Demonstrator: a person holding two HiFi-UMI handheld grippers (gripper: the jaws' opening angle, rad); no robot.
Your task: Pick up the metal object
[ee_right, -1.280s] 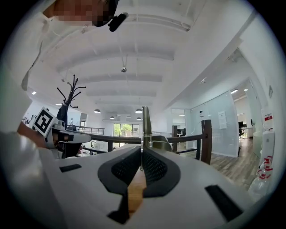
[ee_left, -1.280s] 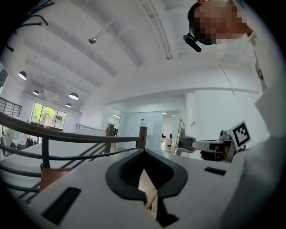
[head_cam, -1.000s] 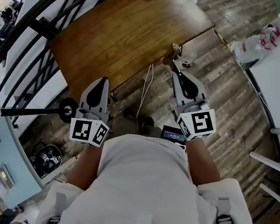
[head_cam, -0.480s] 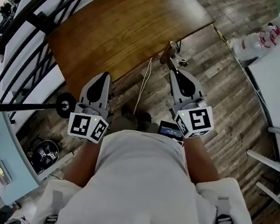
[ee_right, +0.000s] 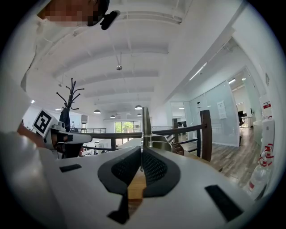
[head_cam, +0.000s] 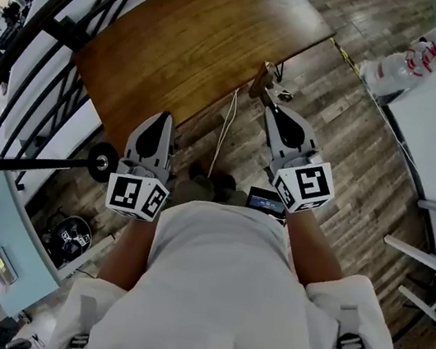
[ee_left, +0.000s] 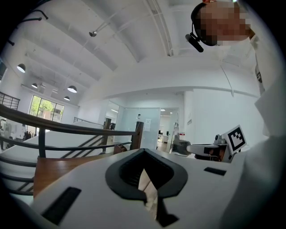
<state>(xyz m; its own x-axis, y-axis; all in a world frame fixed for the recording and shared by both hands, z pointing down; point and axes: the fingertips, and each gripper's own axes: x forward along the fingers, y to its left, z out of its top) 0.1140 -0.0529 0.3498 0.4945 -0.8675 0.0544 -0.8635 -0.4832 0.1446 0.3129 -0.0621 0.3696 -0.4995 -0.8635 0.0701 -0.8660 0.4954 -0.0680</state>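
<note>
Pinching the metal object [ee_right: 146,127] in my right claw [ee_right: 142,154], I'd lift straight, wrist level. Left claw [ee_left: 144,154] closed, empty.

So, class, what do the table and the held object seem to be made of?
Table: wood, smooth warm-brown finish with visible grain. Object: probably metal, a thin grey strip with a dull sheen, held in the right gripper's shut jaws.
</note>
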